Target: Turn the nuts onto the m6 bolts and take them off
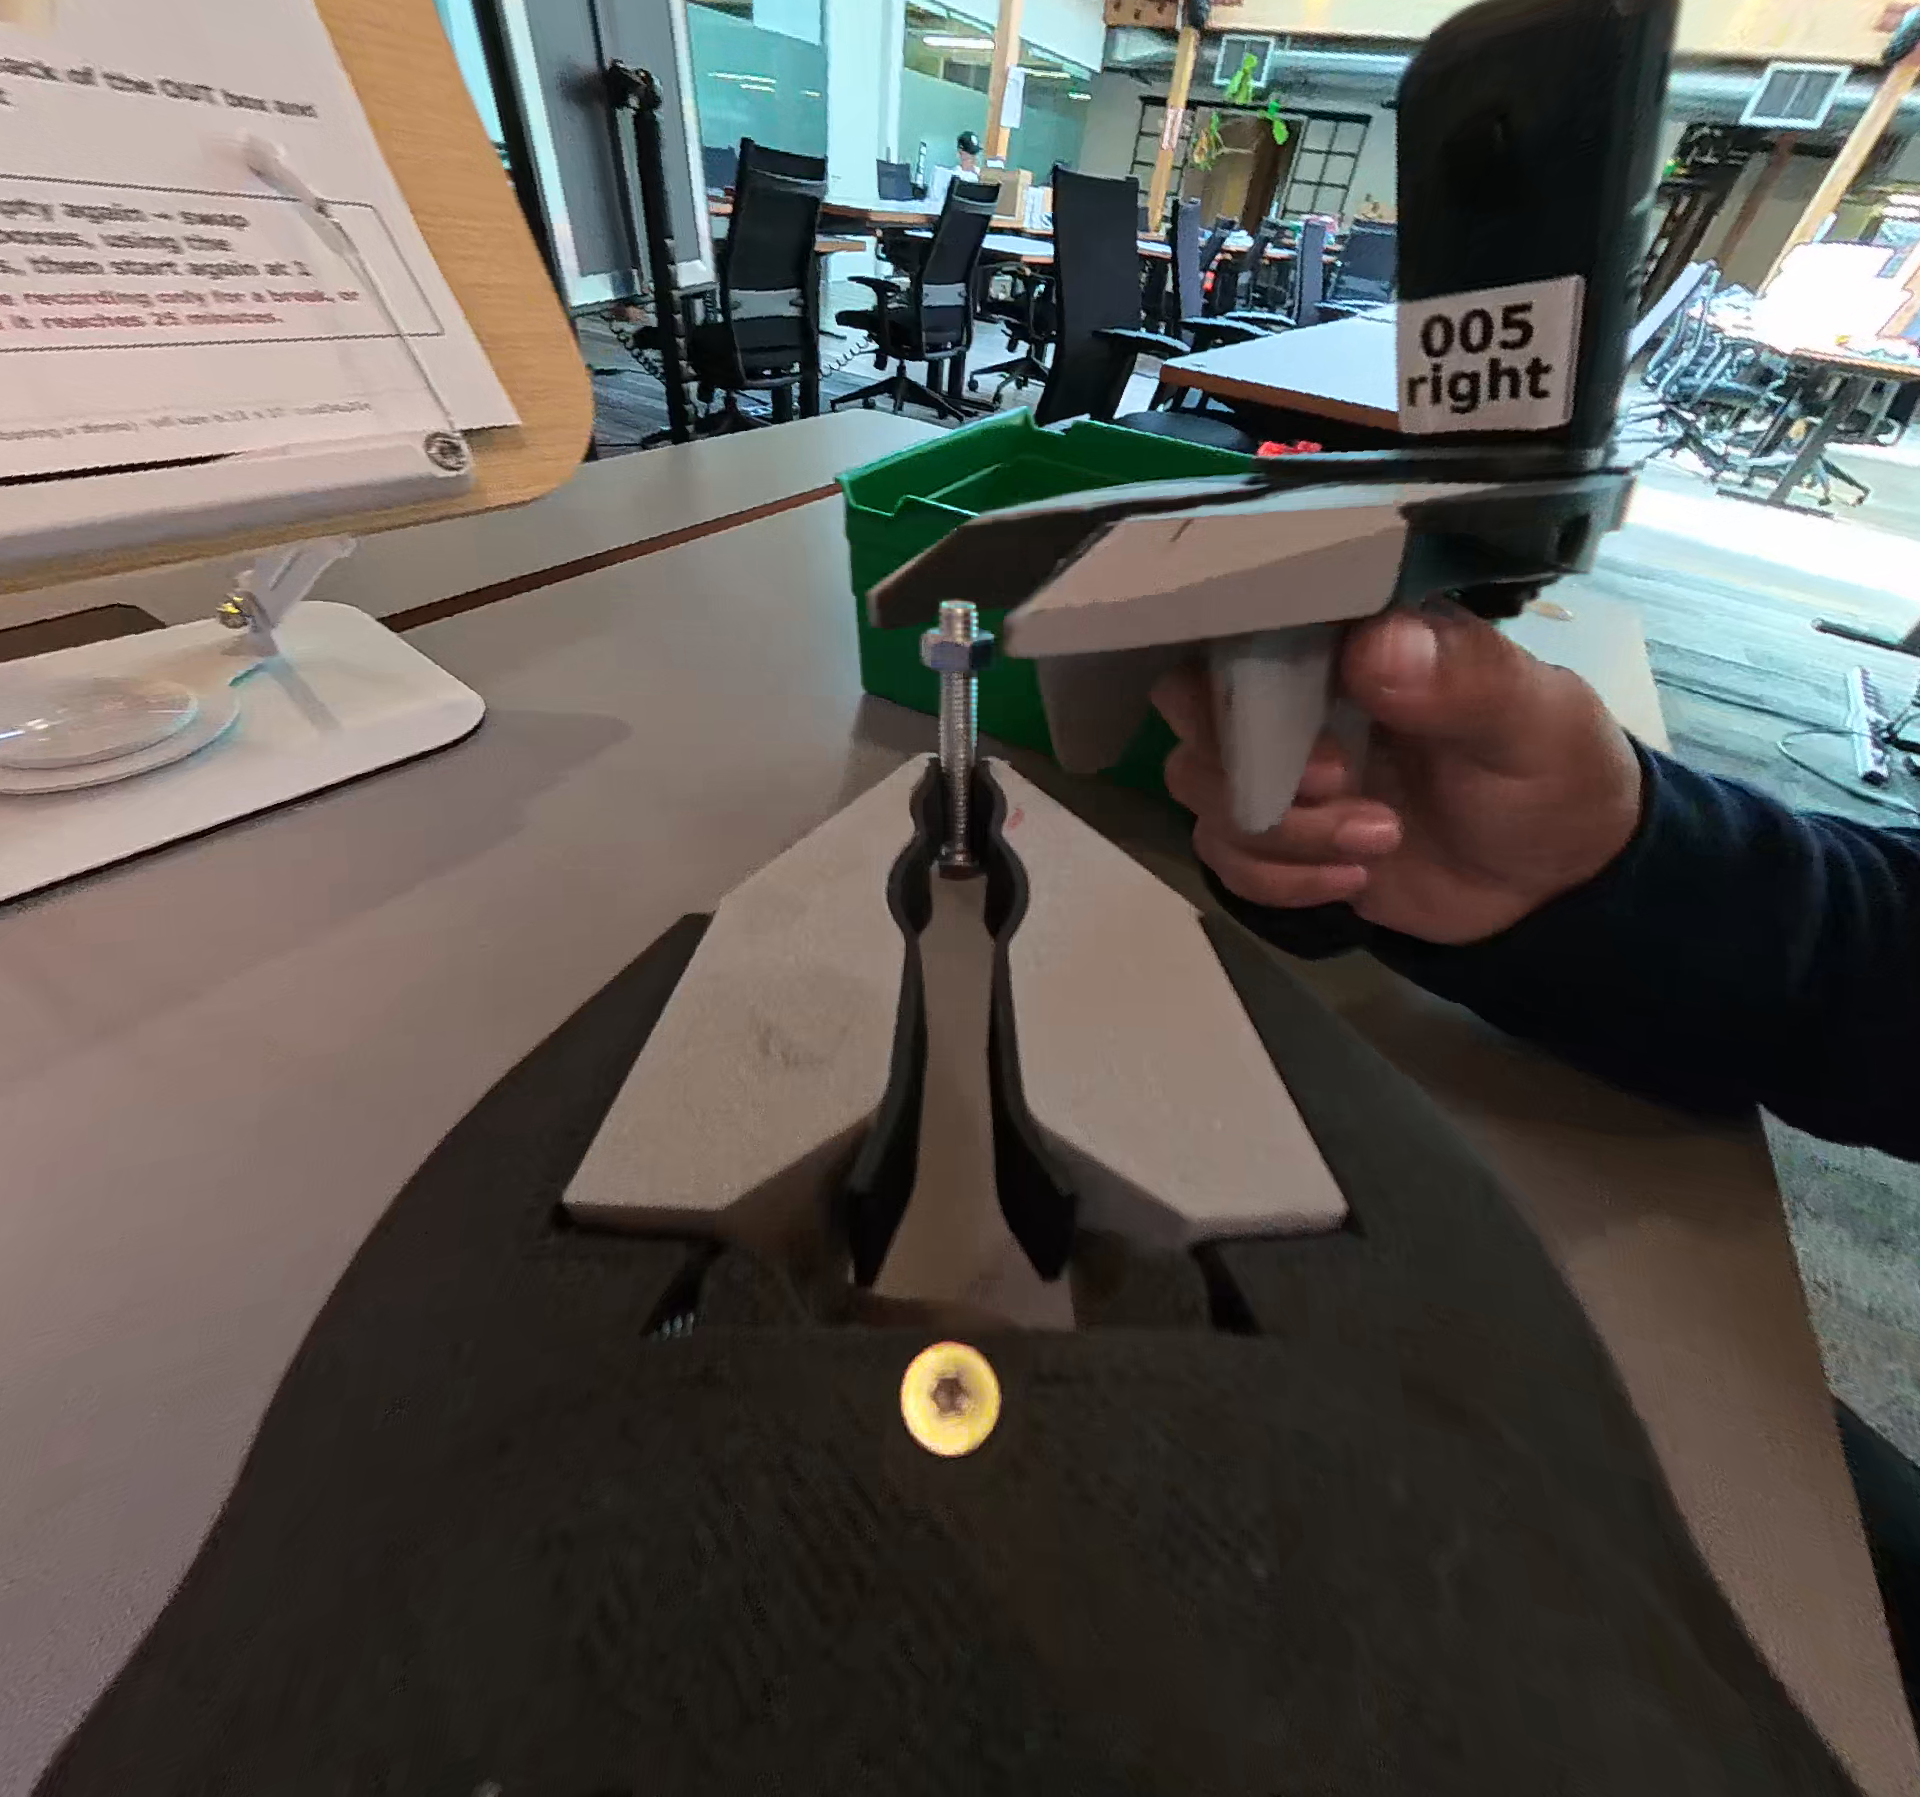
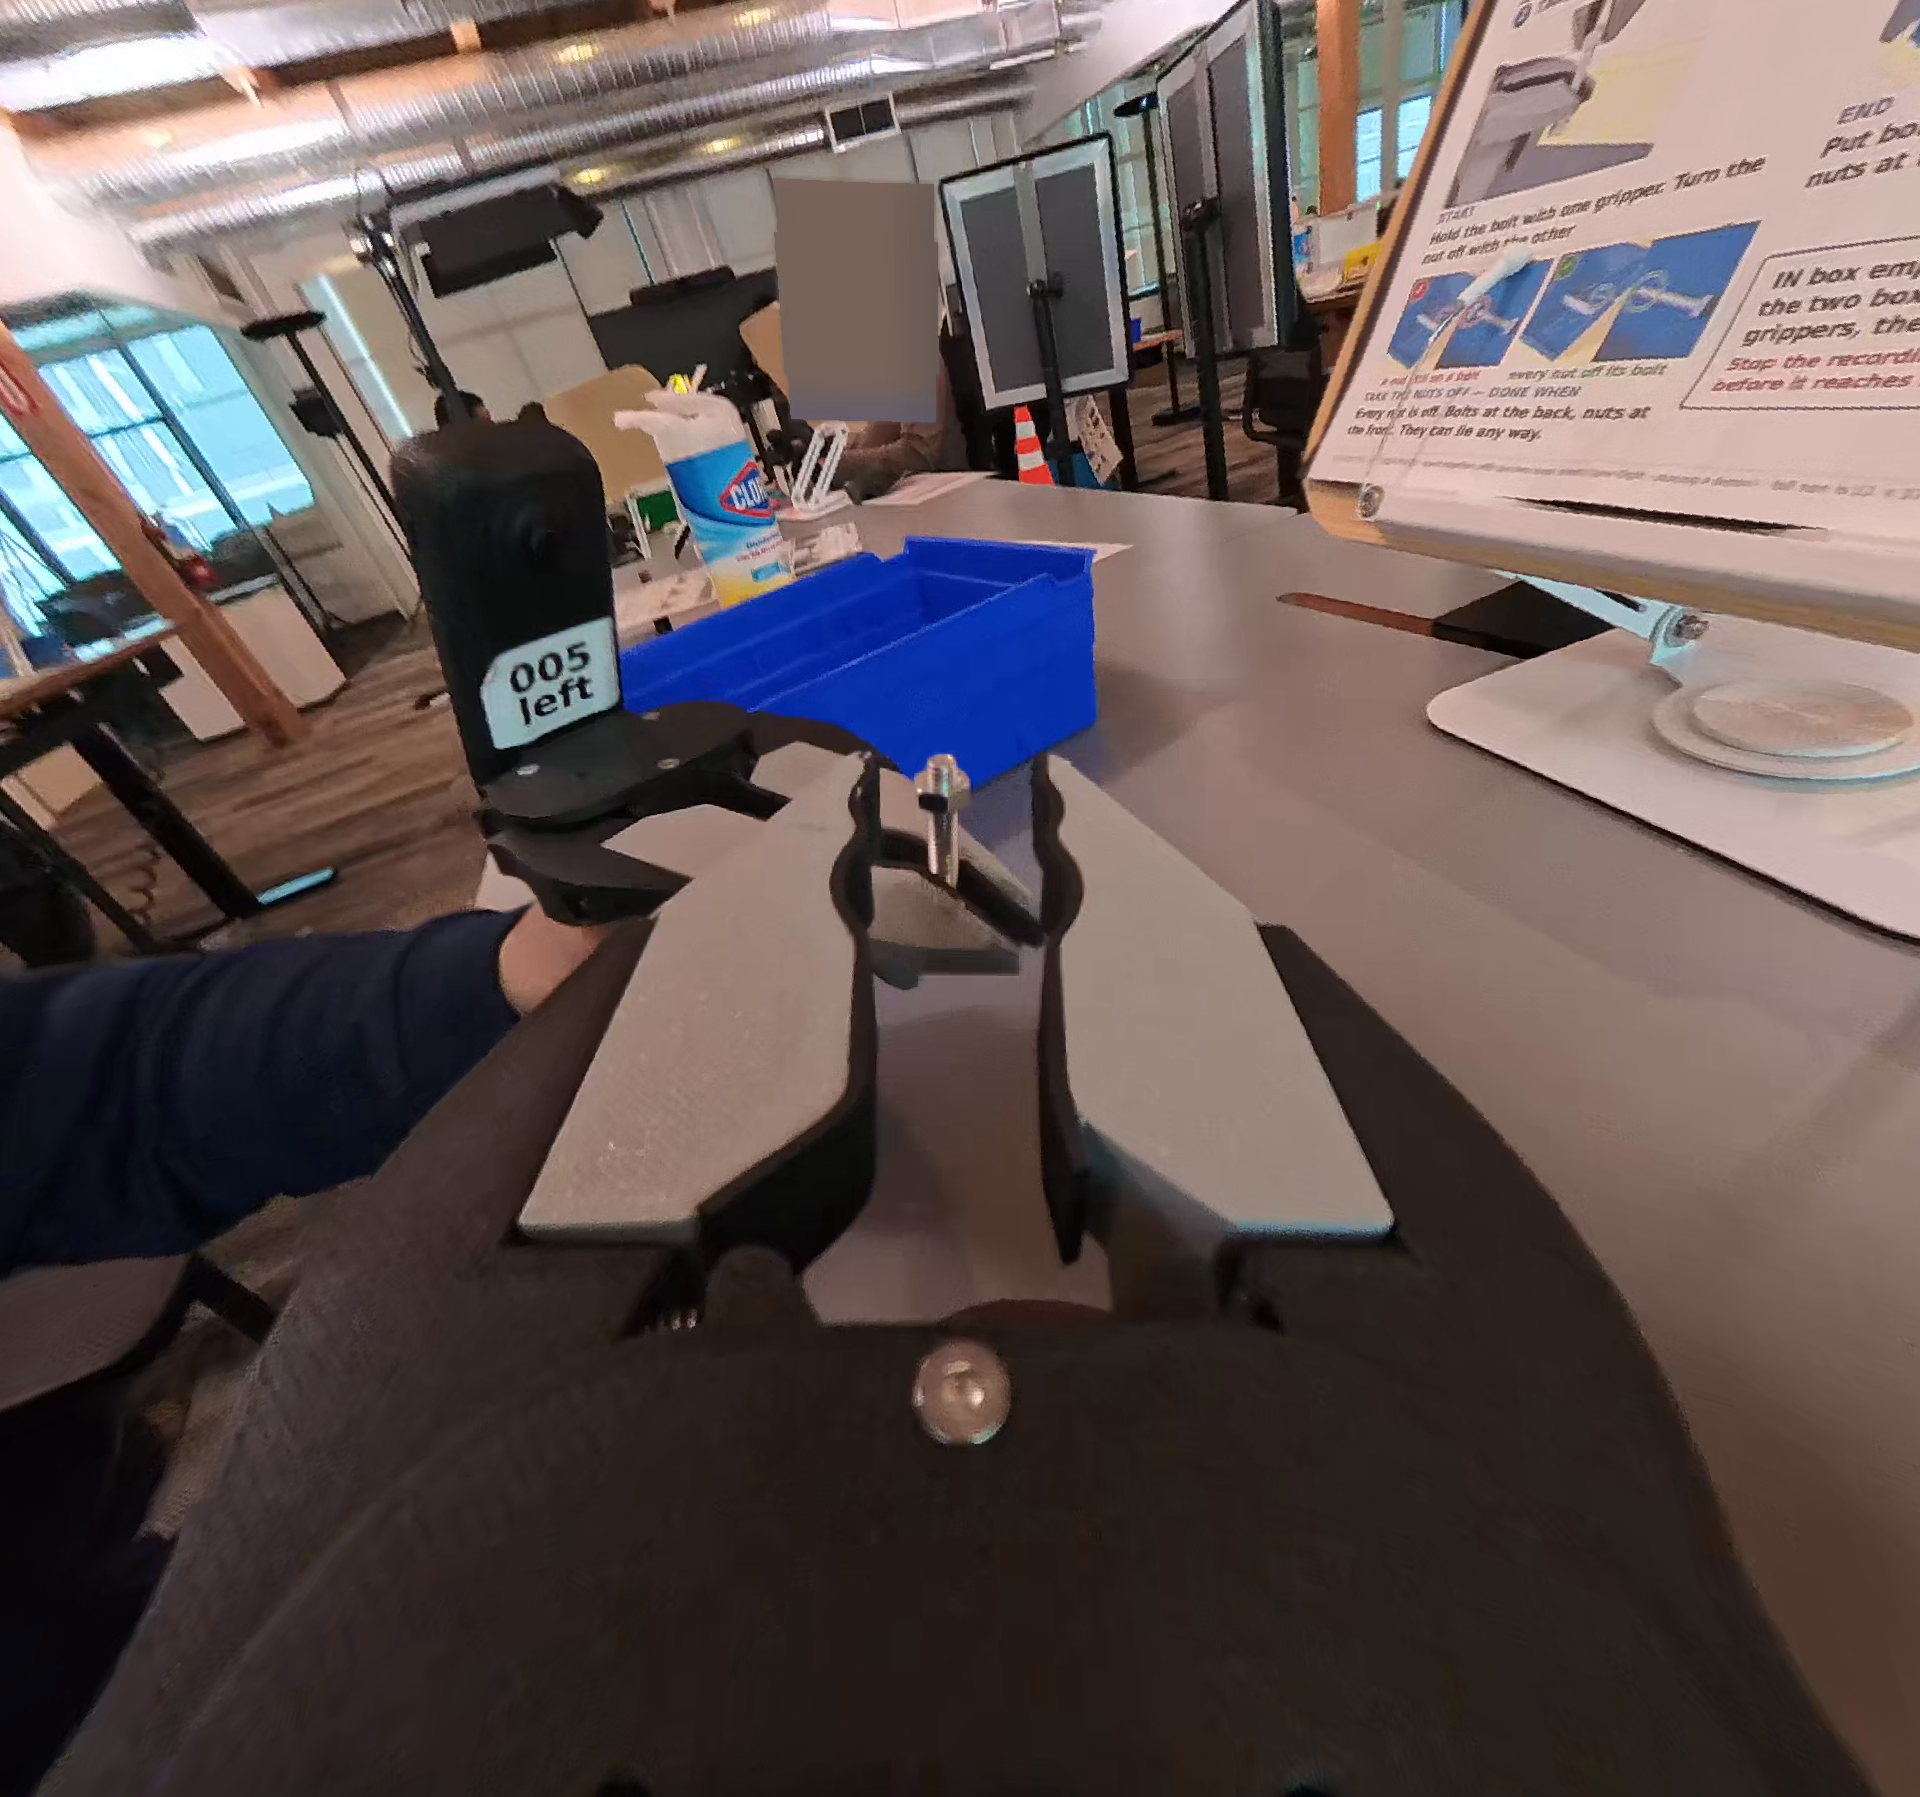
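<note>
We are clamping the left gripper on the lower shank of the bolt, which is standing upright from between its jaws. The nut is sitting near the top of the thread, well above those jaws. Our right gripper is hovering with jaws wide, the nut lying between their tips but untouched. Closing off-centre could be what tilts the bolt or lets the nut slip, sending it toward the green bin beyond the jaws.
</note>
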A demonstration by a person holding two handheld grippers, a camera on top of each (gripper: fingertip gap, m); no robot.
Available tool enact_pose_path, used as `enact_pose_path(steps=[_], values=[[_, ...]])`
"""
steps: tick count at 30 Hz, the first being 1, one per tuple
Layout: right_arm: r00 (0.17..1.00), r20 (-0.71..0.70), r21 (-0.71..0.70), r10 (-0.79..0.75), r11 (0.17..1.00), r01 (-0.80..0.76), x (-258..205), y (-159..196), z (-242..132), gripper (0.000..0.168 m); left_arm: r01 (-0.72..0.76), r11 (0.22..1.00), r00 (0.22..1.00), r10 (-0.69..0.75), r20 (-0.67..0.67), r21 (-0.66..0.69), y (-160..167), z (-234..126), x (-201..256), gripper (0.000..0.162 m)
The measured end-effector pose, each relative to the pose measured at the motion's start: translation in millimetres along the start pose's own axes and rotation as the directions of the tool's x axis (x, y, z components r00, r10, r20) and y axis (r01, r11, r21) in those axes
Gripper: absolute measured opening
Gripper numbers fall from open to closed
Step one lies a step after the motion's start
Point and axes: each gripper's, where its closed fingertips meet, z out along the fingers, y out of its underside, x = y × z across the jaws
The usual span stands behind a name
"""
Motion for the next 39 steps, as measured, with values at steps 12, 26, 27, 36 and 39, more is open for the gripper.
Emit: enact_pose_path(steps=[12,26,27,36,39], values=[[0.999,-0.022,0.045,-0.037,0.998,0.037,0.8,-10.9,-6.5,0.024,0.025,0.999,1.0,-0.025,0.017,0.028,-6.2,-4.2,-5.9,0.002],[0.999,-0.037,0.038,-0.038,0.998,0.04,2.4,-9.5,-6.9,0.021,0.029,0.998,0.999,-0.03,0.029,0.048,-9.5,-6.0,-8.7,0.002],[0.998,-0.033,0.023,-0.051,0.998,0.052,-0.4,-6.4,-4.2,0.021,0.024,0.999,0.999,-0.025,0.027,0.043,-8.2,-4.9,-7.2,0.002],[0.998,0.007,0.007,-0.059,0.998,0.059,-11.7,0.2,2.7,0.025,0.007,1.0,1.0,-0.008,0.014,0.023,-3.9,-1.8,-2.3,0.002],[0.999,0.036,0.01,-0.034,0.999,0.034,-15.5,1.6,4.9,0.028,-0.013,1.0,1.0,0.013,-0.012,0.011,-1.3,1.1,6.1,0.002]])
